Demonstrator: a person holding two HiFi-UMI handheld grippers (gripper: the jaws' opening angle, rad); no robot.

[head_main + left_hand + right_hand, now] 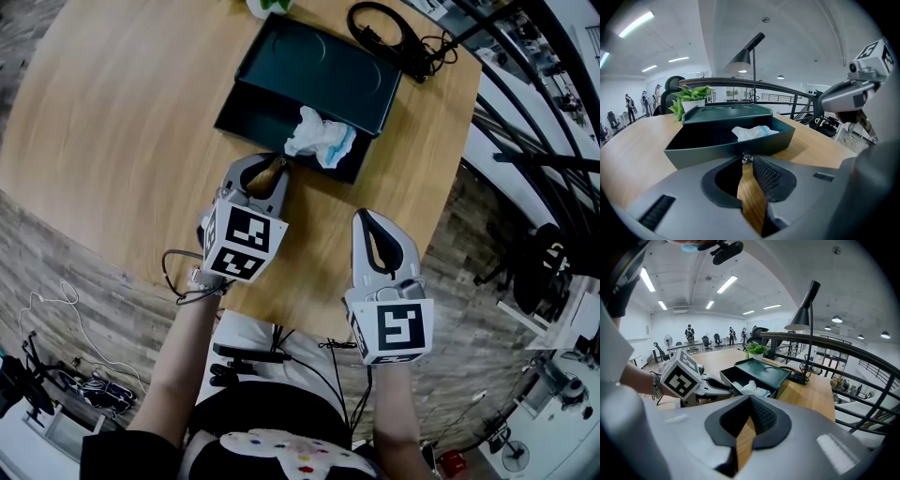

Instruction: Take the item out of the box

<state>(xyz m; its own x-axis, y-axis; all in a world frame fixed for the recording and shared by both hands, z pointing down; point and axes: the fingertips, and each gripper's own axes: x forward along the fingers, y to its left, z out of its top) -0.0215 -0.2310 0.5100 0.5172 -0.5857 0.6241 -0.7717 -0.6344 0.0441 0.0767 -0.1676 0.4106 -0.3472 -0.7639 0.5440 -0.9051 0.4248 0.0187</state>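
Forearms sit nearest, each w/ a gripper over the desk near edge. On the left gripper the fingers are narrowly apart w/ nothing betw. them, tips just short of the near wall of the dark green box. On the right gripper the fingers are closed & empty, nearer & further right. A crumpled white & pale-blue wad lies in the box's right end, just far-right of the left fingers, long axis approx. left-right. The left is nearer and prob. must spread wider first. No readable writing; the cubes show only b/w squares.
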